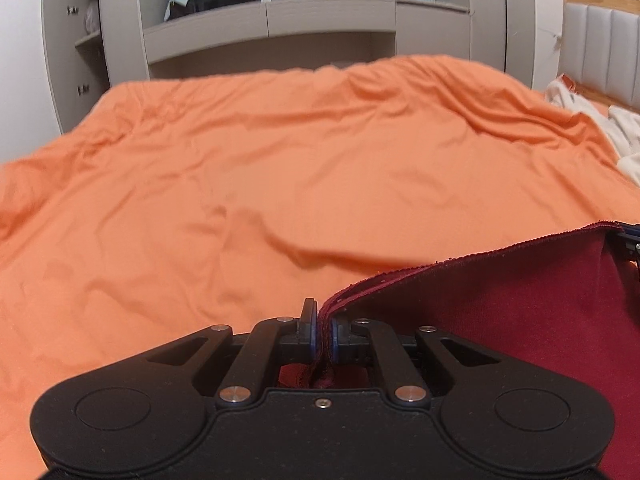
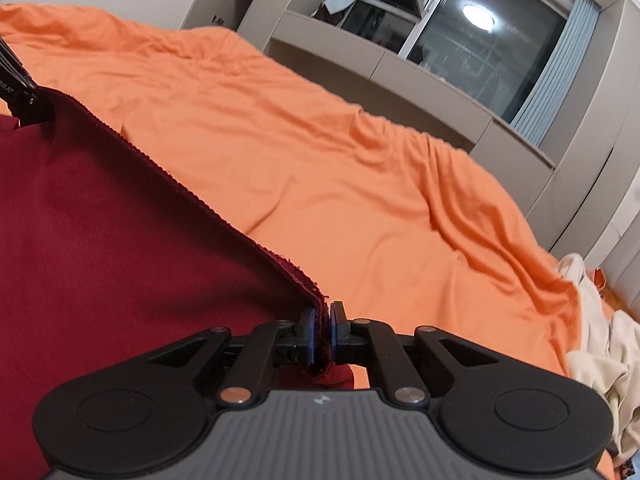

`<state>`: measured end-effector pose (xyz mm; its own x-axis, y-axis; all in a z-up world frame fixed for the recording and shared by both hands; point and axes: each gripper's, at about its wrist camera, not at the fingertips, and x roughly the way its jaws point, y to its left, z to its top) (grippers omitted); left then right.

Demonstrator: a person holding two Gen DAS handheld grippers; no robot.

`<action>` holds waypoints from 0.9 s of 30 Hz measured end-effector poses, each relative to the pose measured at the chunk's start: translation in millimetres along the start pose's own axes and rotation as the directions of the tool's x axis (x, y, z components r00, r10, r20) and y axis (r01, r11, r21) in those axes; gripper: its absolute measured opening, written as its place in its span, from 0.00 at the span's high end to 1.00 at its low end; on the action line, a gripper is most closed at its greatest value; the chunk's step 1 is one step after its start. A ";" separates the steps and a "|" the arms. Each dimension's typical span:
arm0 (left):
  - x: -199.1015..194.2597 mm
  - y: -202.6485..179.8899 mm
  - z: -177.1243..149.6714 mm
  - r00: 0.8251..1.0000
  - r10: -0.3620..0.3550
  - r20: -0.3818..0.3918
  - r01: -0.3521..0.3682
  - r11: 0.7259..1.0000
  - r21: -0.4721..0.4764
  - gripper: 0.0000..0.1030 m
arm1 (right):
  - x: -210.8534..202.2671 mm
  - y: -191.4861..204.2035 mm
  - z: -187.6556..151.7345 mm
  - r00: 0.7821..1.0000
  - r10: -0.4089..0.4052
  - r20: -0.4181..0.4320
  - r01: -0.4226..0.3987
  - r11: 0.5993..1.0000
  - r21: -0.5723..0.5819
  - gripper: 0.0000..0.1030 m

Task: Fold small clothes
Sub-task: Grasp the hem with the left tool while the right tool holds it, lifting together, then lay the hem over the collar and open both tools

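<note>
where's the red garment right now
The red garment is held up over the orange bedspread, its top edge stretched between the left gripper and the right gripper, both with jaws shut on it; it fills each wrist view's inner side.

A dark red garment [image 1: 500, 320] hangs spread above the orange bedspread [image 1: 240, 180], its ribbed top edge pulled taut, corners pinched at either end, the cloth draping smooth below.

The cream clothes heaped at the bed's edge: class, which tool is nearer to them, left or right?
Right. The right tool grips the red garment with the cream clothes just beside it; the left tool grips the far corner, farther away.
</note>
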<state>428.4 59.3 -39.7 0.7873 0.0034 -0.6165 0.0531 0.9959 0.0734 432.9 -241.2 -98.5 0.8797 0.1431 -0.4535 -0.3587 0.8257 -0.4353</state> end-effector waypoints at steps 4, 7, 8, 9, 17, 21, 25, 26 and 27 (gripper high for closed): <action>13.0 0.5 -3.0 0.999 -0.003 -0.038 0.002 1.000 -0.008 0.90 | -0.2 -0.2 -2.5 1.000 -0.004 -0.012 0.004 1.000 0.012 0.80; 16.7 2.8 -3.6 0.999 0.000 -0.051 -0.001 1.000 -0.021 0.83 | -1.0 -0.7 -3.8 1.000 -0.001 -0.017 0.001 1.000 0.021 0.77; 16.5 4.3 -3.6 0.999 0.000 -0.053 -0.001 1.000 -0.028 0.80 | -2.5 -1.5 -3.4 1.000 -0.001 -0.018 0.002 1.000 0.021 0.76; 16.0 6.0 -3.6 0.999 0.000 -0.054 -0.002 0.999 -0.038 0.79 | -3.7 -1.1 -4.0 1.000 -0.002 -0.017 0.003 1.000 0.021 0.75; 5.0 11.6 0.2 0.999 0.023 -0.032 -0.026 0.997 -0.071 0.25 | -8.3 -8.1 -4.2 1.000 -0.022 -0.018 0.023 0.999 0.039 0.27; -7.1 14.8 2.6 1.000 0.012 -0.014 -0.013 0.996 -0.092 0.15 | -15.5 -13.7 -2.4 0.999 -0.034 -0.002 0.034 0.999 0.043 0.10; -16.7 13.6 -0.5 0.999 -0.039 0.000 0.039 0.994 -0.098 0.05 | -13.5 -15.6 -4.5 0.997 -0.077 -0.009 0.078 0.996 0.040 0.01; -16.9 11.1 -1.4 0.999 -0.051 -0.001 0.050 0.995 -0.090 0.04 | -10.8 -16.6 -5.9 0.996 -0.088 -0.021 0.089 0.995 0.043 0.01; -15.3 8.4 -2.9 0.999 -0.053 -0.006 0.052 0.995 -0.079 0.04 | -8.3 -17.6 -7.5 0.995 -0.099 -0.032 0.101 0.994 0.050 0.01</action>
<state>415.1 67.9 -31.9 0.7799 -0.0489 -0.6239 0.0457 0.9987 -0.0212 429.6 -260.9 -92.9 0.9005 0.0426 -0.4328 -0.2519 0.8624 -0.4391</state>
